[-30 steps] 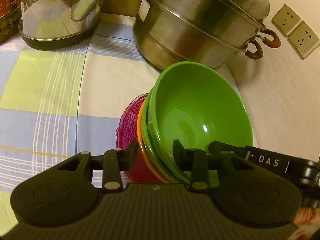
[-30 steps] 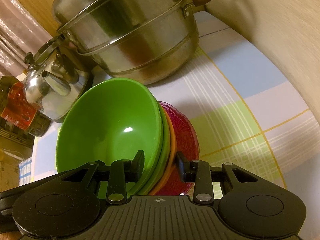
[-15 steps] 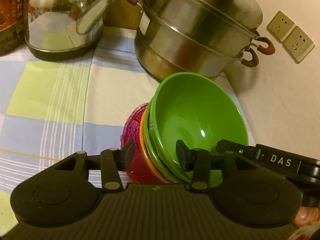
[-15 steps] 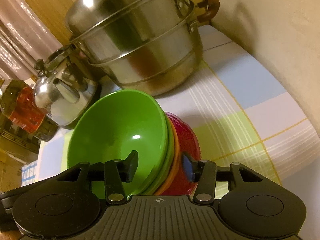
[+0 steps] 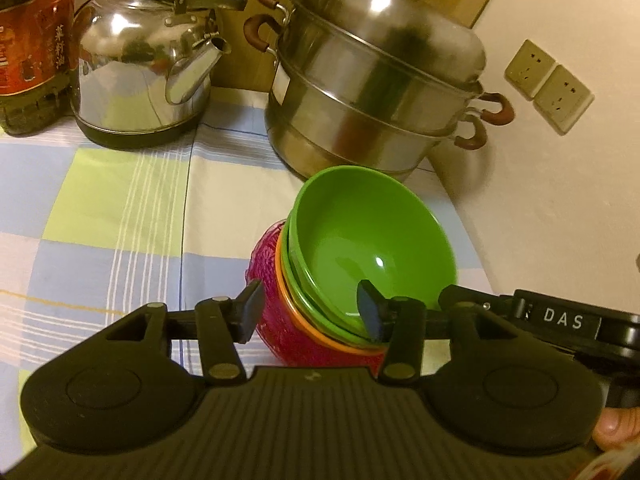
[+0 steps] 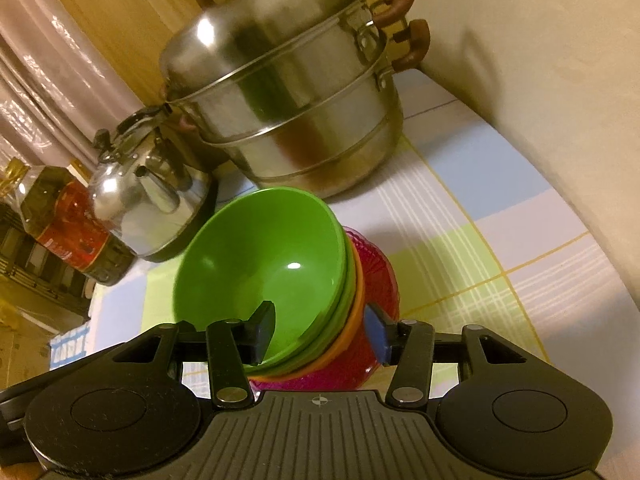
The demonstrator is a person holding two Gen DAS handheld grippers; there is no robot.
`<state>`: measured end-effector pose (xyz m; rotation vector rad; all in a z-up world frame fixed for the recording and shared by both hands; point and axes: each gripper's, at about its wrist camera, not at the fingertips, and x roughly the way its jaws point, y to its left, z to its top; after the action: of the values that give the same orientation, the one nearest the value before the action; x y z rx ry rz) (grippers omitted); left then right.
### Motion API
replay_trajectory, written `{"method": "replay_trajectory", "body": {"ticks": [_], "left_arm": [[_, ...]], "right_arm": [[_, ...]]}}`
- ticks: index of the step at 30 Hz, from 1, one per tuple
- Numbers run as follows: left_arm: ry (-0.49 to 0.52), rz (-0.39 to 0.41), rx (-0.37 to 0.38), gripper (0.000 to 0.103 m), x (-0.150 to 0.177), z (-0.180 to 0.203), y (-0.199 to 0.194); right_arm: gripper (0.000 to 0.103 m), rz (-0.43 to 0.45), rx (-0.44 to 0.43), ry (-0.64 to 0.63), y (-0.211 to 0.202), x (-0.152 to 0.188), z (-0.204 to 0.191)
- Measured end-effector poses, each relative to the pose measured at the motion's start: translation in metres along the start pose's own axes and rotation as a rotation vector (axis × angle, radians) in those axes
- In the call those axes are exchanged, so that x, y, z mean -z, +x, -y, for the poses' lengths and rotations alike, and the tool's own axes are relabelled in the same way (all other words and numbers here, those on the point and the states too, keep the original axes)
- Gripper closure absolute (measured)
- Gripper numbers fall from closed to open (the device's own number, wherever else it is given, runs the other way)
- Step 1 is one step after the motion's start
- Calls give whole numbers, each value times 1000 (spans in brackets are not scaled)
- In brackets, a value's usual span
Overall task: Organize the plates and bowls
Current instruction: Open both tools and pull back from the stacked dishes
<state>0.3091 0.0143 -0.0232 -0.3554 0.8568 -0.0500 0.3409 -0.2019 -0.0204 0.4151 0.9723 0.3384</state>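
A nested stack of bowls stands on the checked tablecloth: a green bowl (image 5: pixel 360 236) on top, a second green one, an orange one (image 5: pixel 320 334) and a magenta patterned bowl (image 5: pixel 276 320) at the bottom. It also shows in the right wrist view, green bowl (image 6: pixel 260 256) above the magenta bowl (image 6: pixel 372 276). My left gripper (image 5: pixel 310 312) is open, its fingers either side of the stack's near rim without touching. My right gripper (image 6: pixel 320 328) is open in the same way from the other side.
A large steel steamer pot (image 5: pixel 368 96) stands just behind the bowls, a steel kettle (image 5: pixel 144 80) to its left, and an oil bottle (image 5: pixel 28 44) at far left. A cream wall with sockets (image 5: pixel 548 86) borders the table on the right.
Both grippers have opened wider and drawn back from the bowl stack, which now sits lower and farther off. The stack itself has stayed in place.
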Motion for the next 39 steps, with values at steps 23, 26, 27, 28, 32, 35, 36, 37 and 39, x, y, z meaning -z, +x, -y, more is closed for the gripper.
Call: {"method": "replay_trajectory", "body": {"ticks": [23,26,27,28,32,35,36,37,39], "left_arm": [[54,51,-51,42,54,10,-67],[65,61,-48,35,63,12,-75],[72,65,-49,35,66,13,-77],[78,67,-50,35,69,14,-79],[87,72,-57,35,81,17,-89],[96,79,-57,34,90,18,-98],[100,79,-57,34,93,18,-100],[105,79,-59,34,96,19,-103],[116,79,-68,34,101,20,-108]], "right_arm": [[53,19,22,-42,-66,47,-8],[53,21,19,-39,-74,55,-8],[53,21,16,-36,-77,58,-7],[53,20,14,-35,-79,61,-7],[53,24,18,-43,-89,70,-8],[53,34,24,-51,-97,78,-8],[53,38,23,-53,-100,81,-7],[53,40,23,-55,-102,84,-6],[53,41,29,-62,-106,90,-6]]}}
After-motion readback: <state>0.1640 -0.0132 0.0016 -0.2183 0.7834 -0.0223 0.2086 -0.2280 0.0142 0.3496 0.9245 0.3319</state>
